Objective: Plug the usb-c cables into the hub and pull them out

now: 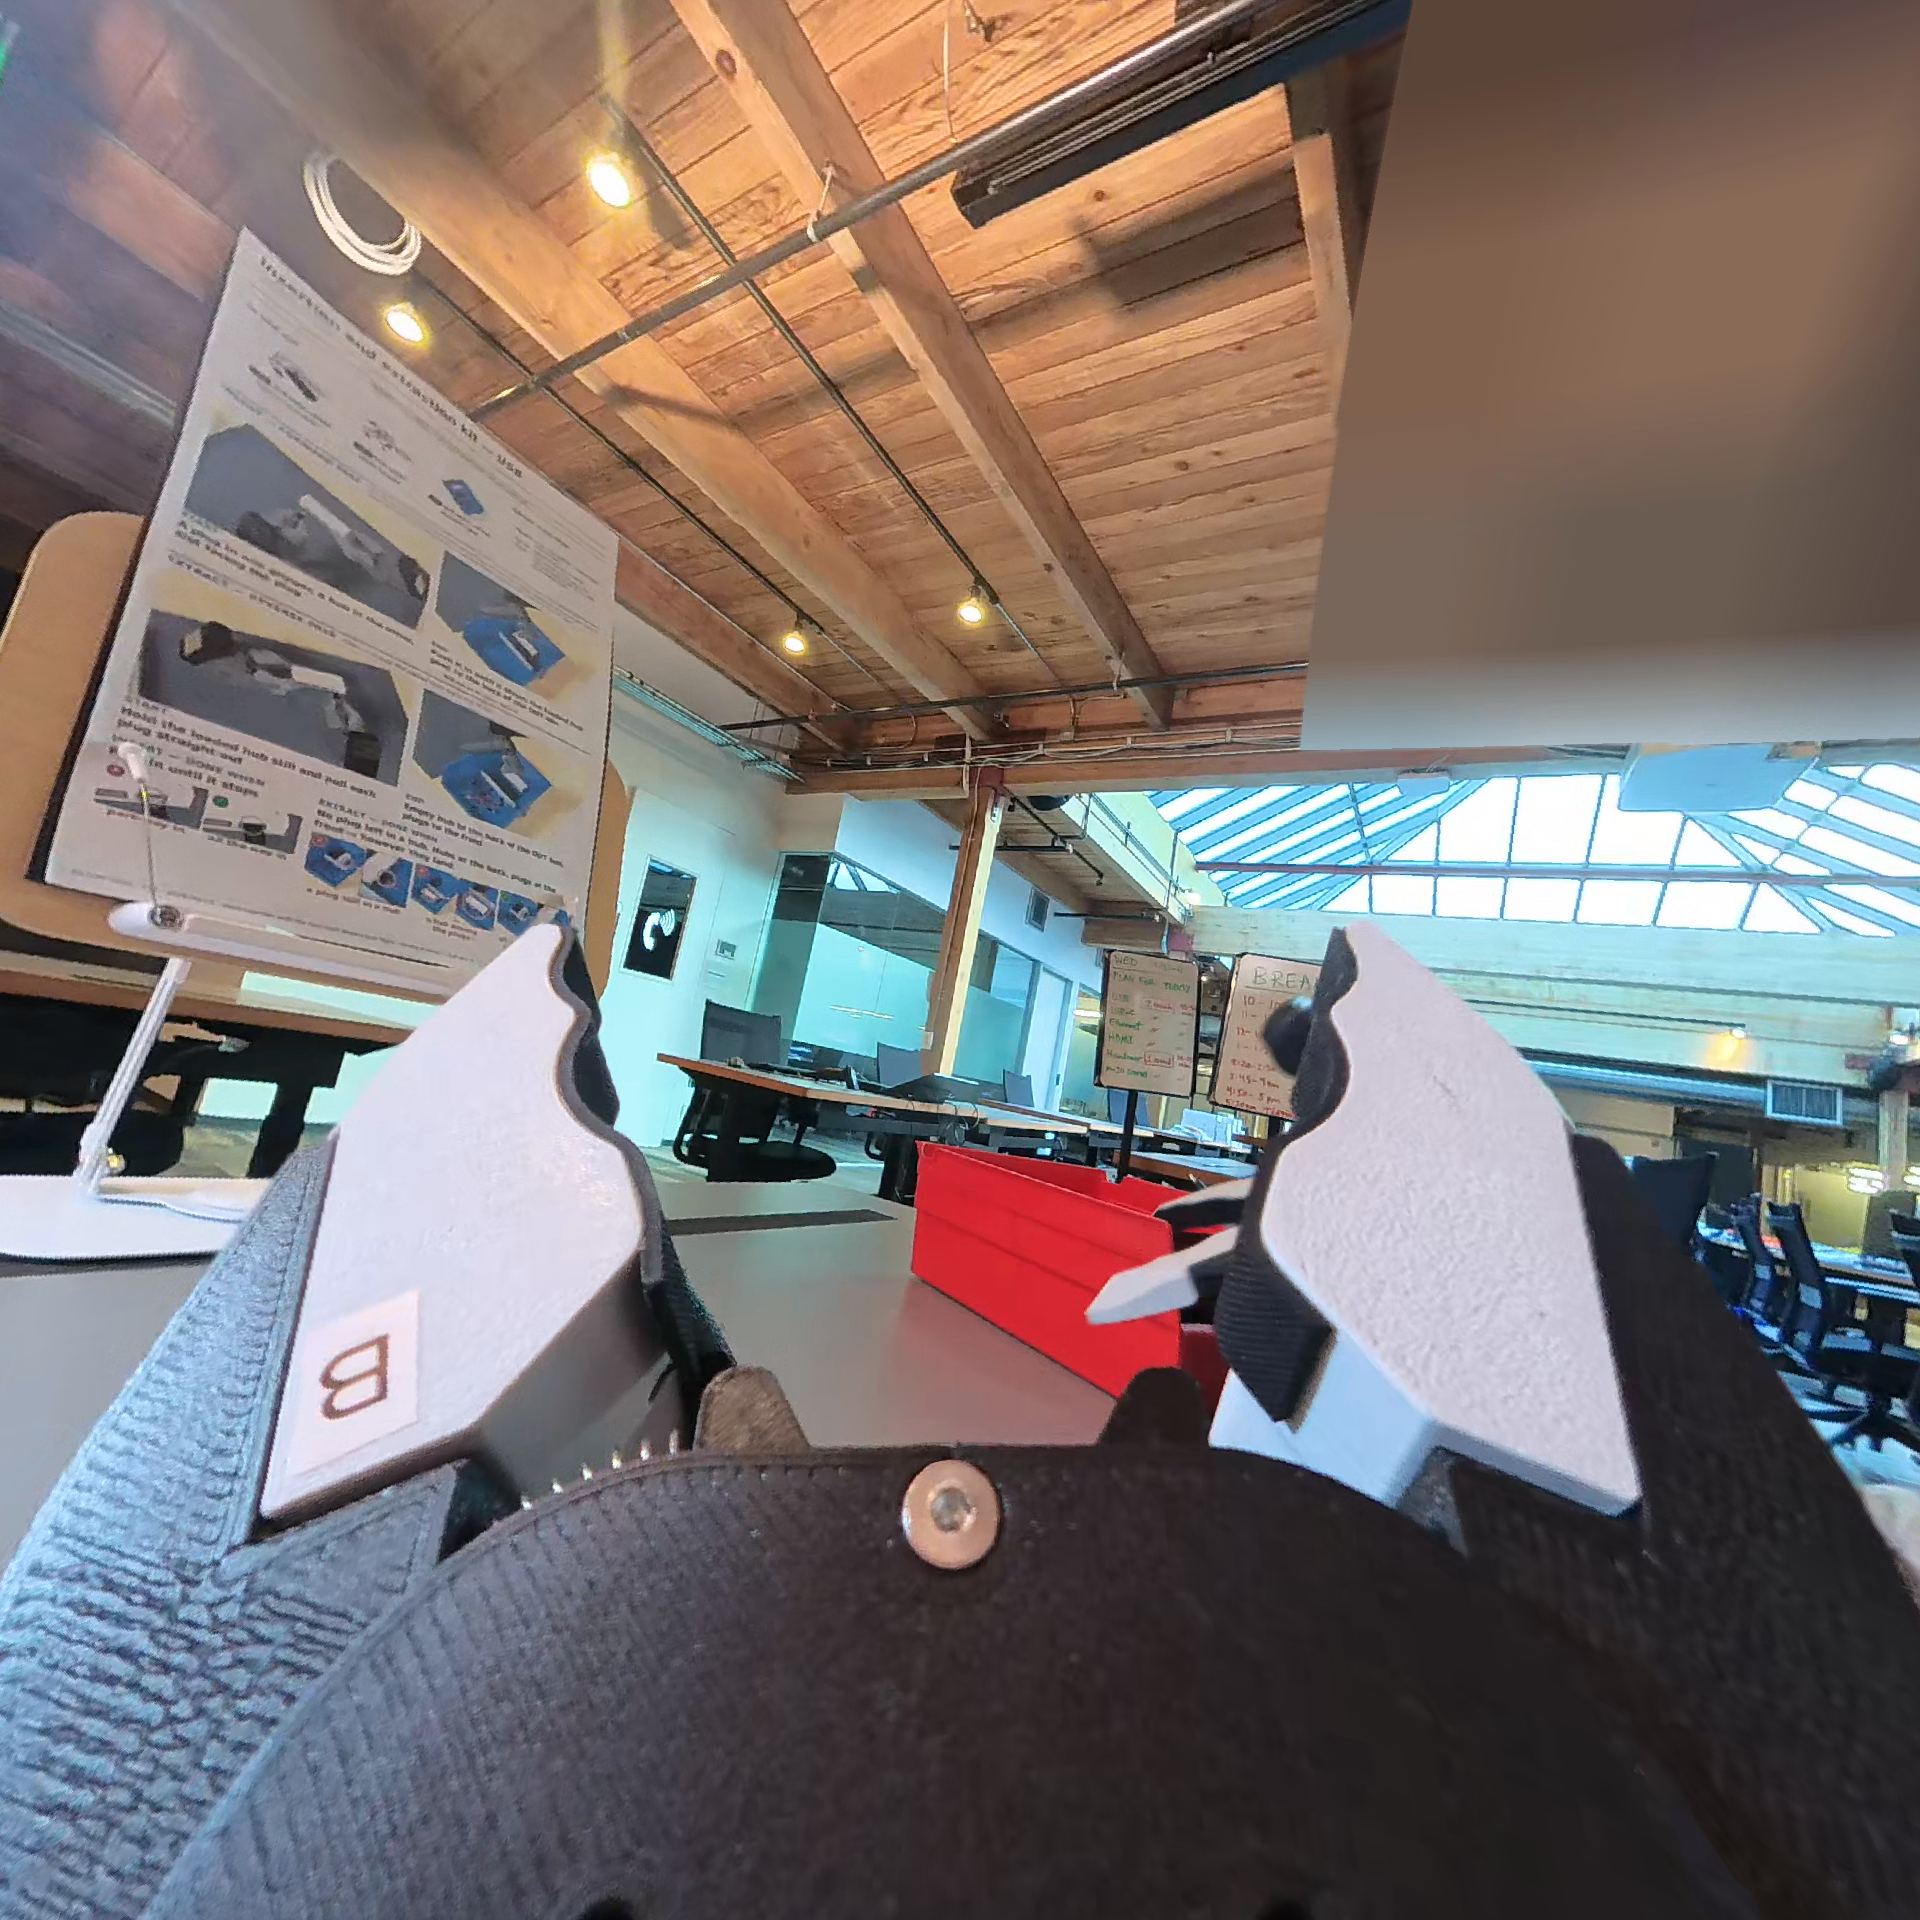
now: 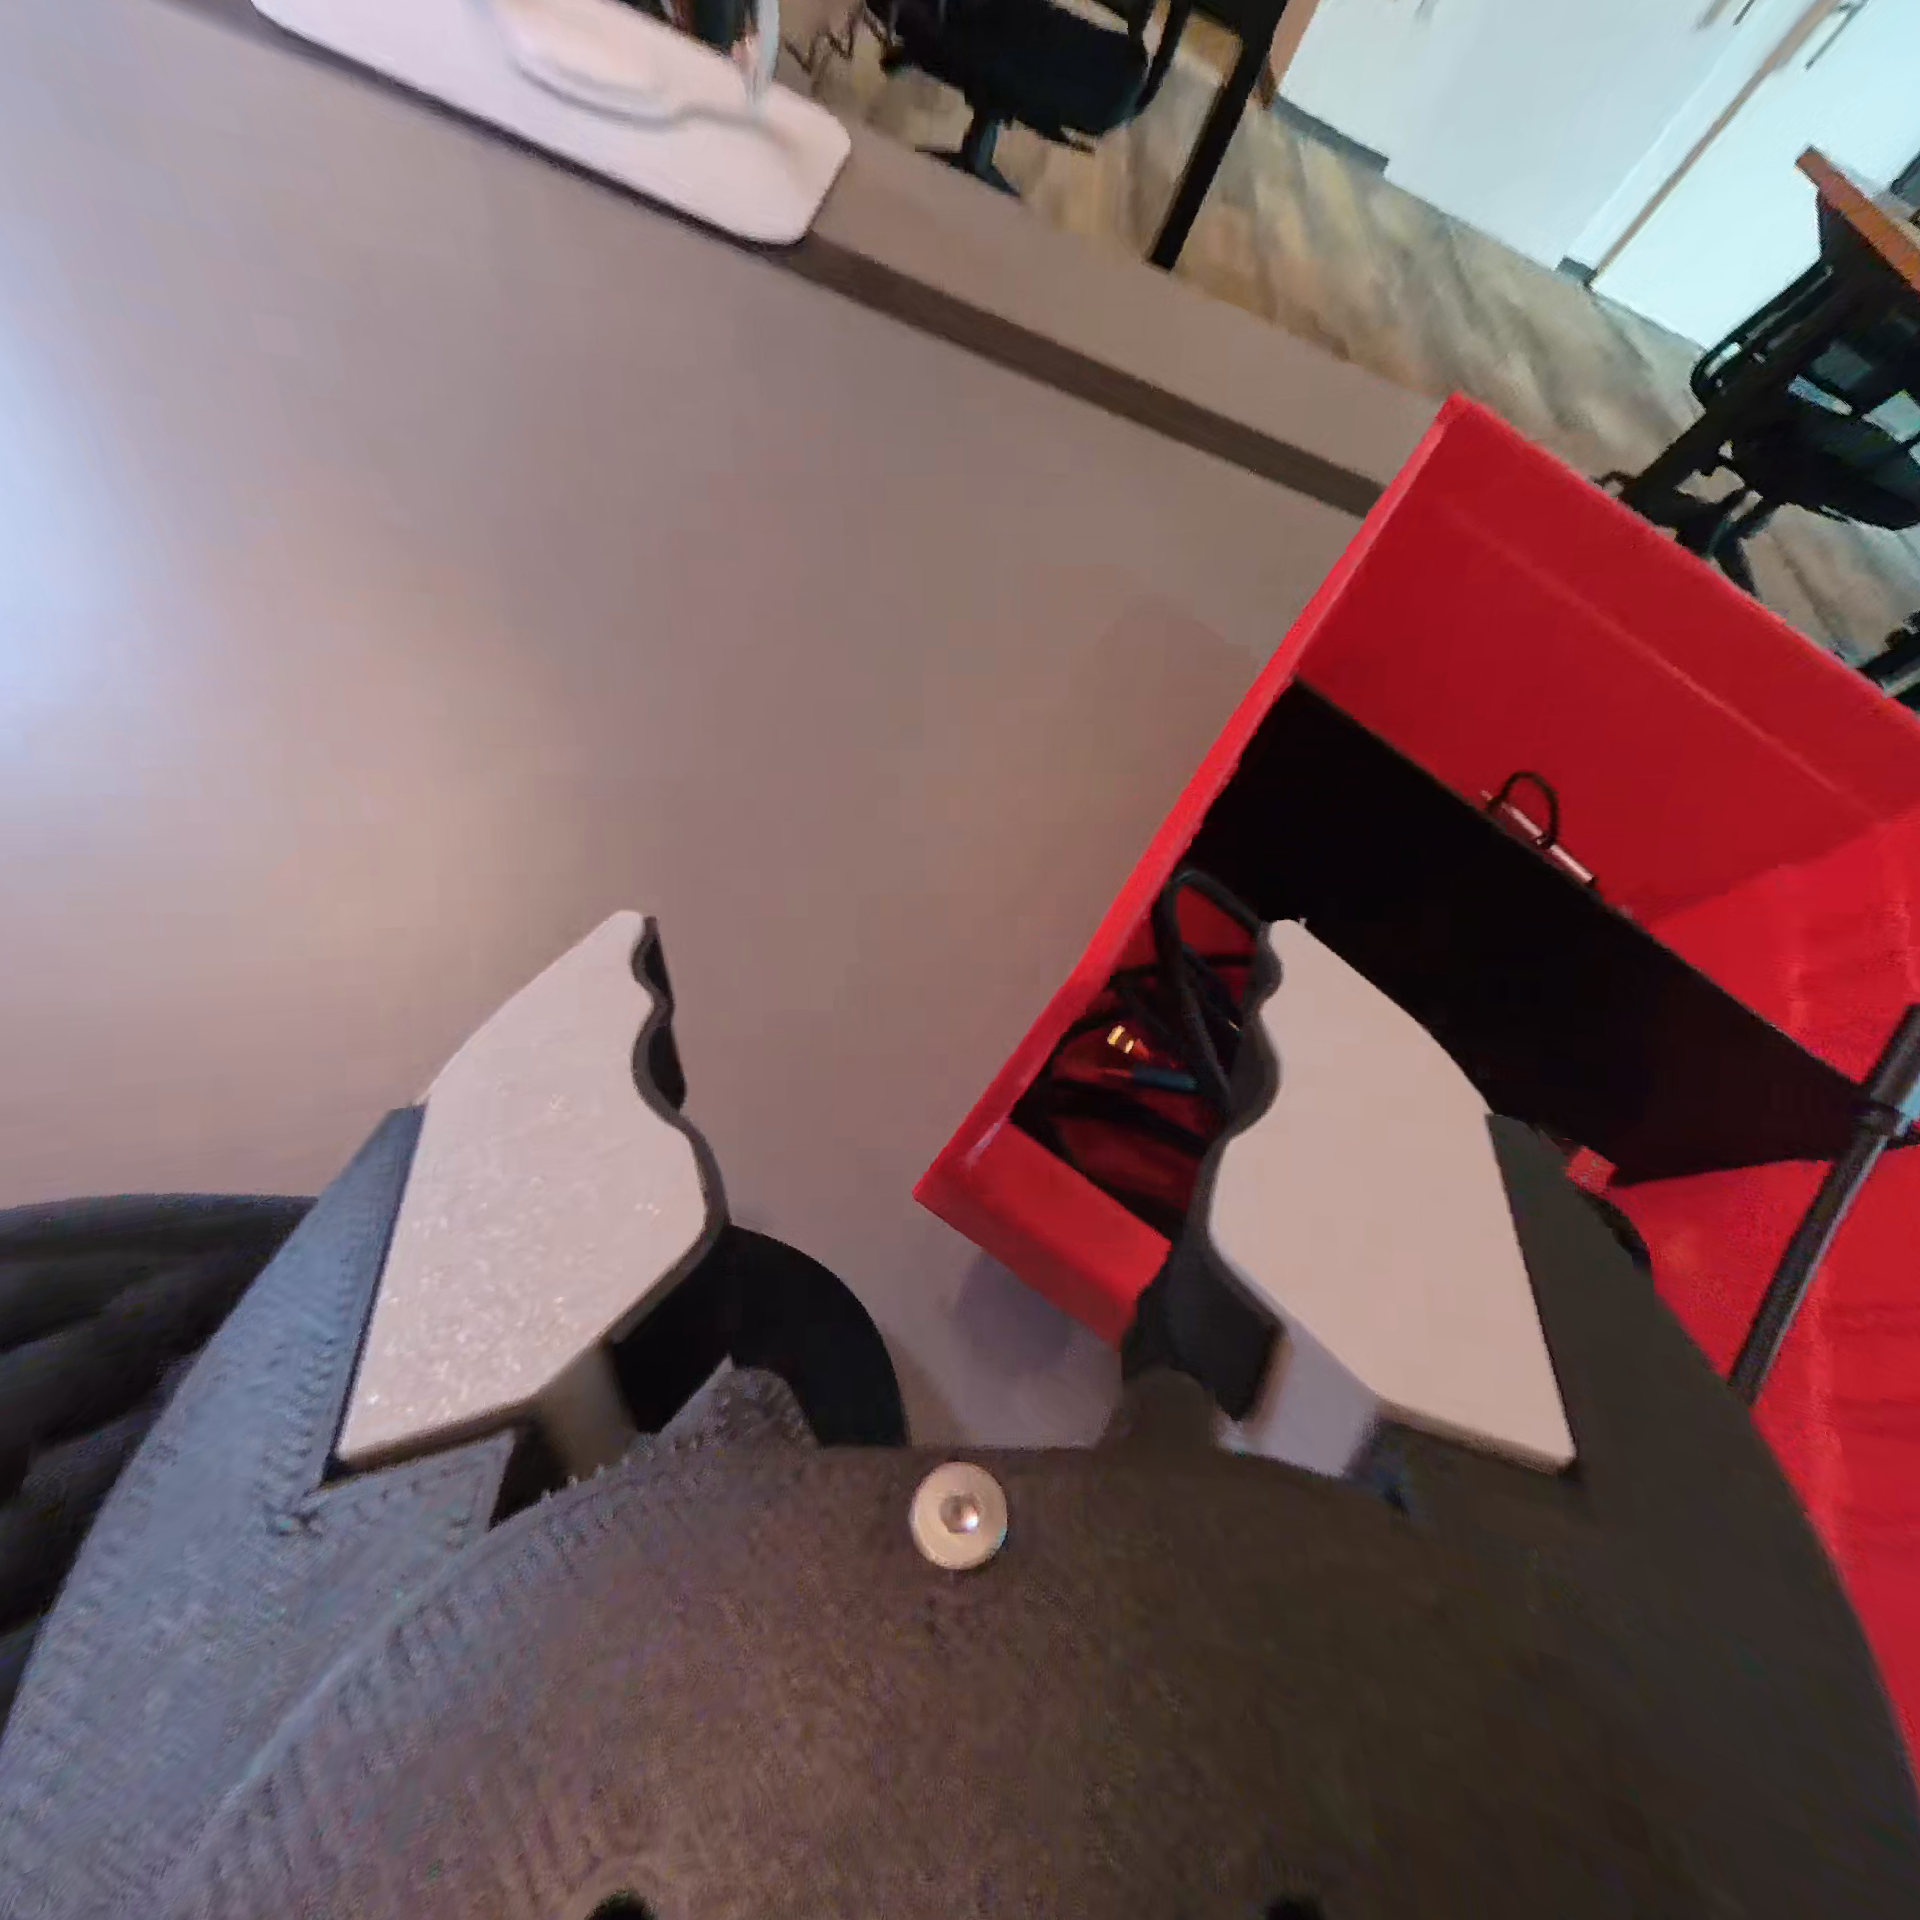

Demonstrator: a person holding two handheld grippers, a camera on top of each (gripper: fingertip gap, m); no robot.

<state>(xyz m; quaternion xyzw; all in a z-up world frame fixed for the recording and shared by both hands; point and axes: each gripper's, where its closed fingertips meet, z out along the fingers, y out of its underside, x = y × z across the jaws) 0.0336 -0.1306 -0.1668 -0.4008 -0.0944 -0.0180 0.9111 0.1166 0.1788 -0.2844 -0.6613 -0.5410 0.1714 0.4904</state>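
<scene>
A red bin [image 2: 1558, 623] stands on the grey table [image 2: 520, 623], split by a black divider [image 2: 1507, 935]. Its near compartment holds a tangle of black cables [image 2: 1184, 997] with a metal plug showing. My right gripper [image 2: 956, 930] is open and empty; its right finger hangs over that compartment and its left finger is over bare table. My left gripper [image 1: 951, 935] is open and empty, tilted upward, with the red bin [image 1: 1039, 1236] ahead on the right. White pointed tips [image 1: 1153, 1283], apparently the other gripper's, show at the bin. I see no hub.
A white stand base [image 2: 623, 104] sits at the table's far left; the same stand [image 1: 104, 1216] holds an instruction sheet [image 1: 343, 623]. The table's far edge runs behind the bin. Desks, office chairs and whiteboards [image 1: 1148, 1023] fill the room beyond. There is about 35 centimeters between the tips of the two grippers.
</scene>
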